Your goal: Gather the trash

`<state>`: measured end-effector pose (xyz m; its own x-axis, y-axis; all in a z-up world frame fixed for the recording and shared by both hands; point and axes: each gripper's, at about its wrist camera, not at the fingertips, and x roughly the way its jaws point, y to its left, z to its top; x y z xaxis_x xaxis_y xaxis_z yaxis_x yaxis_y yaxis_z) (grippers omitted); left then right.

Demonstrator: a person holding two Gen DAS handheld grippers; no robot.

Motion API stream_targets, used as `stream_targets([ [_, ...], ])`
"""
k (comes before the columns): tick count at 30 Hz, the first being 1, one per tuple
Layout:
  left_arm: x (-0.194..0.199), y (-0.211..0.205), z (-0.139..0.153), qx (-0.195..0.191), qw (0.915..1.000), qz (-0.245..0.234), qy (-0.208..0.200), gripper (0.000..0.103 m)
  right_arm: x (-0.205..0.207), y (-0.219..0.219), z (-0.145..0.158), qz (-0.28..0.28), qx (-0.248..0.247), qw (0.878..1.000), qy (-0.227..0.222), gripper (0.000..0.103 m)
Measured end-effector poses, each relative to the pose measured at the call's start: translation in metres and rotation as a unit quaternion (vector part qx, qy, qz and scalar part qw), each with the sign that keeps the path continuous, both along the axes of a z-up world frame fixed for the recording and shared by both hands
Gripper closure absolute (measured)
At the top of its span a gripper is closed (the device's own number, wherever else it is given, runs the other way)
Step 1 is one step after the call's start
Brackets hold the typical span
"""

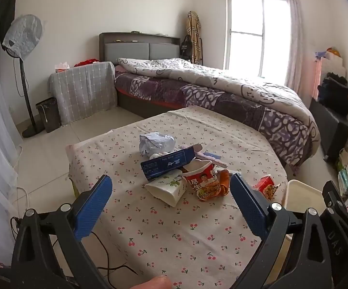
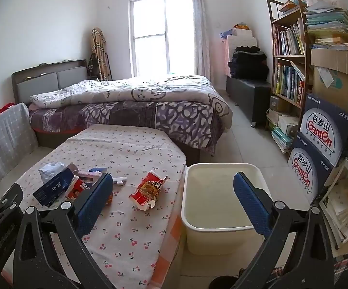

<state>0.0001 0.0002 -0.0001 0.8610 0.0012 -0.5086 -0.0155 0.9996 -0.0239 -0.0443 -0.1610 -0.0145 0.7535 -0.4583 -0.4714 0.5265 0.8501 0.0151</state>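
— Ahead of the left gripper (image 1: 170, 198), spread wide and holding nothing: the trash pile (image 1: 181, 171) on the table (image 1: 198, 240).
— Right gripper (image 2: 172, 198)?
— Also agape and unloaded, over the bin (image 2: 193, 231); a torn wrapper (image 2: 148, 189) lies between its fingers.

Matt printed cloth on the table (image 1: 198, 240); smooth plastic bin (image 2: 222, 231); crumpled paper (image 1: 156, 142).

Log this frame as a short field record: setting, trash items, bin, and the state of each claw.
setting: bedroom, table with cherry-print cloth
trash on table: crumpled paper, blue carton, white cup, red noodle cup, torn red wrapper
bin: white bin on floor beside table, looks empty
left claw: open, holding nothing, facing the pile
right claw: open, holding nothing
progress: nothing collected yet
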Motion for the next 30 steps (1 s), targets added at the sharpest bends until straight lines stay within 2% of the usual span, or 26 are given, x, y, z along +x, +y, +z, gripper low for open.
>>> stream_targets([
  [30, -0.0002, 0.0004, -0.0002, 0.0, 1.0, 0.0, -0.001, 0.008, 0.0001, -0.0016, -0.0014, -0.002, 0.004, 1.0, -0.007, 0.007],
])
